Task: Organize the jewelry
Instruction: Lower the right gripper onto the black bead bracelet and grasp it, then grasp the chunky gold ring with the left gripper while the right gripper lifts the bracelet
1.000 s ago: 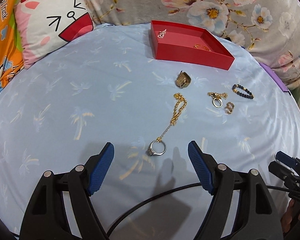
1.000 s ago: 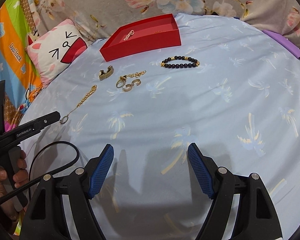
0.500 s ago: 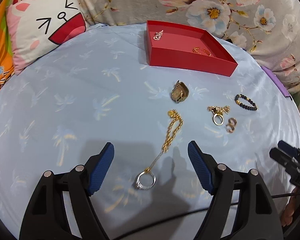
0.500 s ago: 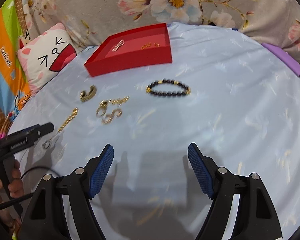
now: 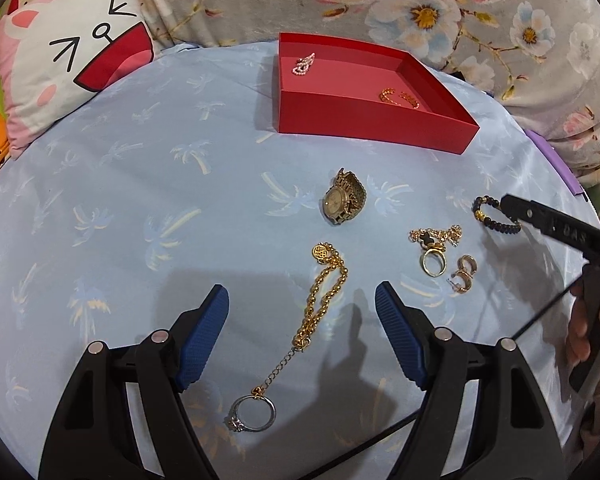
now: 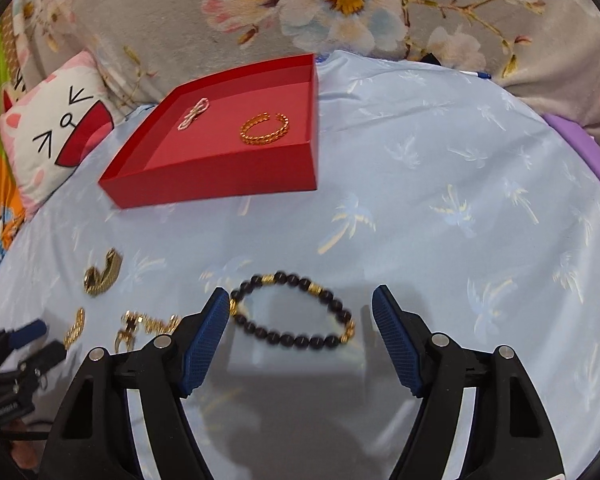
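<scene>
Gold chain bracelet with silver ring: lies between the spread jaws of the left gripper, long axis running away from the camera, ring end nearest. Black bead bracelet: flat, long axis crosswise, between the spread jaws of the right gripper. Beyond: gold watch, gold ring, earrings. Red box farther back, holding a gold bangle and pink piece

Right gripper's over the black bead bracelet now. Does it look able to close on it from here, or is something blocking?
Probably yes. The right gripper is open, with the black bead bracelet lying flat on the sheet between its fingers. Nothing sits on the bracelet; the other jewelry lies off to the left. How high the fingers are above the sheet is unclear.
</scene>
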`<state>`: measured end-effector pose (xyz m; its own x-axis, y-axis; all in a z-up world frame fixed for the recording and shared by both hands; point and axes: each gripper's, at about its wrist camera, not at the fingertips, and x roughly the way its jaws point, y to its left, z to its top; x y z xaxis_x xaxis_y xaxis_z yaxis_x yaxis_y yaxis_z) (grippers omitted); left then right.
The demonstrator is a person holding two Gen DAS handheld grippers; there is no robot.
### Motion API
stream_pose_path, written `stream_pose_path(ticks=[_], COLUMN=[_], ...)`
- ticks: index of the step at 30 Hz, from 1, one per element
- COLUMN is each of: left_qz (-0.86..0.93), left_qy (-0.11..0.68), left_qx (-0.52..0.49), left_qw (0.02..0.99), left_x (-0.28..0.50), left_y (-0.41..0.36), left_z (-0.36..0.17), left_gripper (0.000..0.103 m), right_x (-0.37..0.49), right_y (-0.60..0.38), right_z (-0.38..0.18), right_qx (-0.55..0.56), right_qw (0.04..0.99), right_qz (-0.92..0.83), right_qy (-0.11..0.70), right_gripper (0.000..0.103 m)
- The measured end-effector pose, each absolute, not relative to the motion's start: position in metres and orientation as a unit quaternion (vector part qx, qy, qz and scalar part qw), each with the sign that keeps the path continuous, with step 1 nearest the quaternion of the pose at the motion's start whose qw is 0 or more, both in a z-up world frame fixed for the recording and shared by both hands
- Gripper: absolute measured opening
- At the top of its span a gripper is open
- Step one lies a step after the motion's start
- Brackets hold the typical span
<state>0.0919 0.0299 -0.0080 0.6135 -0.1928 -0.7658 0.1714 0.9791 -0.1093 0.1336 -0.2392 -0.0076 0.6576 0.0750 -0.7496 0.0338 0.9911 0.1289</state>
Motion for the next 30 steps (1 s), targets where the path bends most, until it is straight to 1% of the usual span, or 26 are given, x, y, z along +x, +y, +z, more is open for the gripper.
stream_pose_path(ticks=[2,3,4,6,8,9,10,12,14,15,16,24,30], left_qz=[-0.1,-0.1,-0.103,-0.106,-0.106,-0.105,-0.105,-0.105,-0.107,-0.11,-0.113,-0.113,-0.122], left_qy=[0.429,0.43,0.432,0.431,0.429,0.428,0.427,0.425,0.422,0.421,0.419,0.417,0.414], left_qx=[-0.012,-0.014,-0.016,-0.018,-0.011,-0.007,-0.005,0.002,0.008,0.009,0.011,-0.018,-0.027], left_qw=[0.898,0.897,0.896,0.896,0.897,0.898,0.898,0.899,0.9,0.9,0.901,0.902,0.901], left_x=[0.093,0.093,0.093,0.093,0.092,0.092,0.092,0.092,0.091,0.091,0.091,0.108,0.135], left_y=[0.031,0.031,0.032,0.033,0.032,0.032,0.031,0.029,0.028,0.027,0.027,0.029,0.01], left_z=[-0.01,-0.01,-0.012,-0.013,-0.014,-0.014,-0.014,-0.014,-0.014,-0.014,-0.014,-0.004,0.0], left_gripper=[0.073,0.073,0.072,0.069,0.066,0.063,0.062,0.053,0.05,0.046,0.044,0.044,0.044], right_x=[0.141,0.143,0.144,0.141,0.138,0.137,0.136,0.13,0.122,0.117,0.11,0.066,0.062], right_y=[-0.242,-0.243,-0.243,-0.24,-0.238,-0.237,-0.238,-0.239,-0.238,-0.238,-0.238,-0.239,-0.238], right_z=[-0.013,-0.016,-0.019,-0.02,-0.02,-0.02,-0.02,-0.02,-0.021,-0.021,-0.021,-0.024,-0.025], right_qx=[0.064,0.065,0.067,0.057,0.044,0.042,0.046,0.058,0.065,0.068,0.073,0.116,0.118], right_qw=[0.902,0.899,0.896,0.899,0.899,0.899,0.899,0.898,0.899,0.899,0.9,0.903,0.904], right_qz=[0.001,0.0,0.001,-0.002,-0.012,-0.015,-0.013,-0.012,-0.016,-0.018,-0.02,-0.018,-0.016], right_qy=[0.427,0.433,0.44,0.435,0.435,0.435,0.436,0.436,0.433,0.431,0.428,0.414,0.411], right_gripper=[0.057,0.053,0.046,0.041,0.02,0.015,0.008,0.007,0.007,0.007,0.007,0.007,0.007])
